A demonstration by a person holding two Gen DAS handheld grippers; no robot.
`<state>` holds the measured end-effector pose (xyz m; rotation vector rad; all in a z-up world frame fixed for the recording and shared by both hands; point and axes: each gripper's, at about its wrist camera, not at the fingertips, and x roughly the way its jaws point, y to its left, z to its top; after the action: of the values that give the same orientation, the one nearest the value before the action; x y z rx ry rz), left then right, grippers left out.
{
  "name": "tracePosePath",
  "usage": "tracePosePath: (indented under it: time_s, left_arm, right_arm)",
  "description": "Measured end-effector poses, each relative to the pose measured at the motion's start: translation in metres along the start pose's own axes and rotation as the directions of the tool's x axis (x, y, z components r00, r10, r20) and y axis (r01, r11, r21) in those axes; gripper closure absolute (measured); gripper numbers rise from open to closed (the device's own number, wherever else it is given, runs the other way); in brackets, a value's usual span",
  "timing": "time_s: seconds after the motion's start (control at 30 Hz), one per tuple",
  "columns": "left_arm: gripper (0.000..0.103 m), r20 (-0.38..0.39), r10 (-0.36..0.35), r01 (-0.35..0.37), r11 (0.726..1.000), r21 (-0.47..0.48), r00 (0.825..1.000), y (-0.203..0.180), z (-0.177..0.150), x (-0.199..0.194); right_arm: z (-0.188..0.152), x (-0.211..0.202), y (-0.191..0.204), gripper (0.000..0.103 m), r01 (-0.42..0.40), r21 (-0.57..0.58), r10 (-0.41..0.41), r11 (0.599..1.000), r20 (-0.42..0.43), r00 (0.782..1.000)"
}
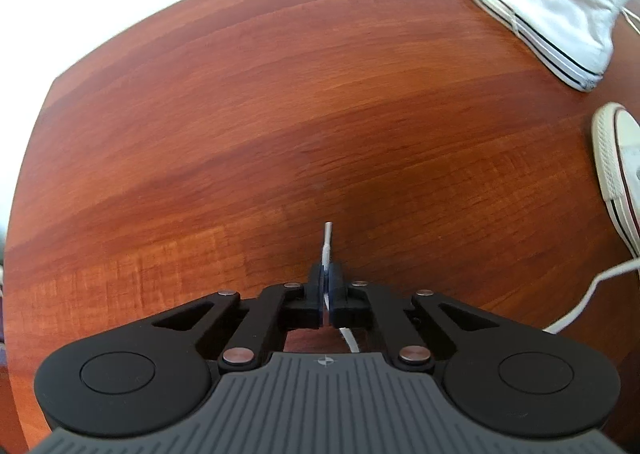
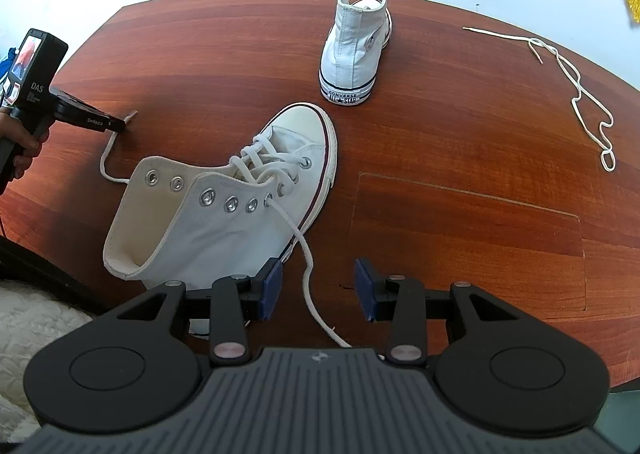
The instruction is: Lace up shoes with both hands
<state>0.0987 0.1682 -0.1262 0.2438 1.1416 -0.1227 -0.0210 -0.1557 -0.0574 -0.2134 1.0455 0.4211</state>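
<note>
A white high-top shoe (image 2: pixel 208 214) lies on the wooden table, toe pointing away, laced through its lower eyelets. Its toe shows at the right edge of the left wrist view (image 1: pixel 616 158). My left gripper (image 1: pixel 327 274) is shut on the left lace end (image 1: pixel 327 242), whose tip sticks out past the fingers. In the right wrist view it (image 2: pixel 120 125) holds that lace (image 2: pixel 105 158) left of the shoe. My right gripper (image 2: pixel 318 288) is open just in front of the shoe. The right lace end (image 2: pixel 308 274) runs between its fingers without being gripped.
A second white high-top (image 2: pixel 356 50) stands upright further back, heel toward me; it also shows in the left wrist view (image 1: pixel 548 10). A loose white lace (image 2: pixel 576 90) lies at the far right. A rectangular inset panel (image 2: pixel 468 238) is in the tabletop.
</note>
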Motion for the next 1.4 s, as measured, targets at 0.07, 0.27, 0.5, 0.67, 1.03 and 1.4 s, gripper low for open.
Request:
tracePosePath:
  time_s: [0.07, 0.27, 0.5, 0.67, 1.03, 1.4]
  left_arm:
    - [0.102, 0.021, -0.015, 0.014, 0.999, 0.035, 1.000, -0.005, 0.001, -0.006]
    - [0.101, 0.072, -0.048, 0.039, 0.993, 0.114, 0.996, -0.018, 0.008, -0.027]
    - [0.101, 0.126, -0.112, 0.086, 0.977, 0.194, 0.986, -0.037, 0.017, -0.061]
    - [0.101, 0.163, -0.161, 0.115, 0.960, 0.257, 0.974, -0.053, 0.023, -0.085]
    - [0.101, 0.180, -0.283, 0.186, 0.887, 0.423, 0.942, -0.090, 0.035, -0.122]
    - [0.101, 0.167, -0.361, 0.229, 0.822, 0.521, 0.917, -0.118, 0.034, -0.141]
  right_arm:
    - [0.000, 0.000, 0.000, 0.062, 0.000, 0.000, 0.000, 1.000, 0.002, 1.000]
    - [0.001, -0.001, 0.001, 0.062, -0.002, 0.000, 0.002, 1.000, 0.006, 1.000]
    - [0.006, 0.000, 0.004, 0.062, -0.012, -0.005, 0.012, 1.000, 0.014, 1.000]
    - [0.012, 0.001, 0.006, 0.062, -0.021, -0.014, 0.022, 1.000, 0.023, 0.999]
    - [0.032, -0.002, 0.015, 0.062, -0.069, -0.035, 0.071, 0.997, 0.055, 0.996]
    - [0.050, -0.017, 0.038, 0.062, -0.130, -0.060, 0.136, 0.990, 0.092, 0.986]
